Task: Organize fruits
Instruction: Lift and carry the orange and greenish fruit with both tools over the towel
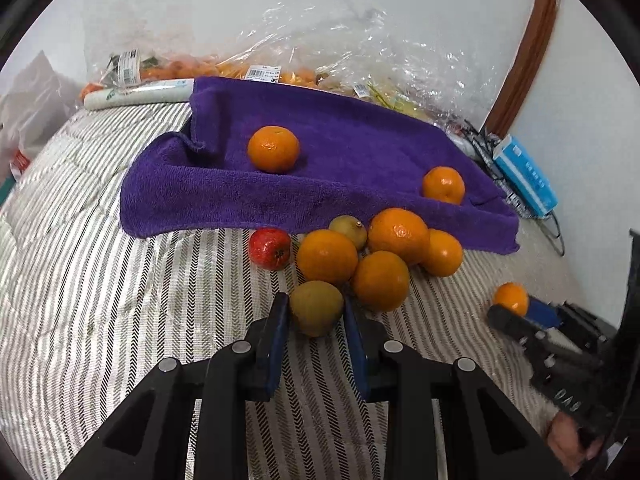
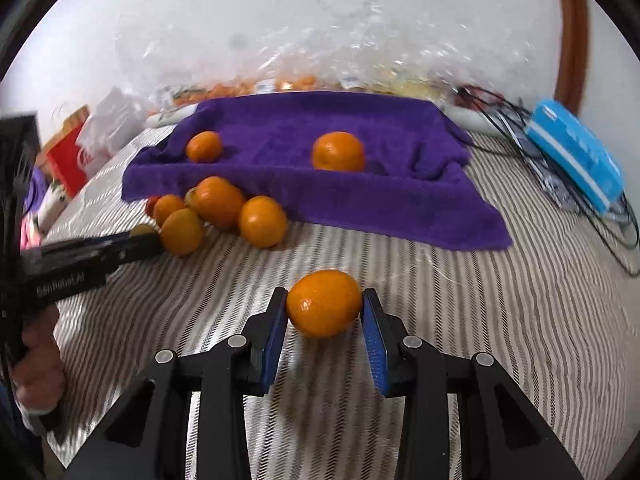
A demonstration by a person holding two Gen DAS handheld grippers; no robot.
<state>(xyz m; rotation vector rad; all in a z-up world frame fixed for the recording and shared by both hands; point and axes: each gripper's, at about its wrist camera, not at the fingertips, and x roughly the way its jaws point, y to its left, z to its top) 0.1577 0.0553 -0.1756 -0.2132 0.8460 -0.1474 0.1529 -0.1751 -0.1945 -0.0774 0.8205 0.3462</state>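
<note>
A purple towel [image 1: 340, 168] covers a raised tray on the striped bed and holds two oranges [image 1: 273, 149] [image 1: 443, 185]. In front of it lies a pile of oranges [image 1: 327, 256], a red apple [image 1: 270, 248] and a yellow-green fruit [image 1: 349, 229]. My left gripper [image 1: 316, 312] is shut on another yellow-green fruit [image 1: 316, 308] at the pile's near edge. My right gripper [image 2: 325, 306] is shut on an orange [image 2: 324, 303], held above the bed in front of the towel [image 2: 320, 168]; it also shows in the left wrist view [image 1: 510, 298].
Clear plastic bags of fruit [image 1: 280, 68] lie behind the towel against the wall. A blue box [image 1: 526, 176] and black cables [image 2: 600, 216] sit at the right. A red carton [image 2: 68, 160] and white bags are at the left edge.
</note>
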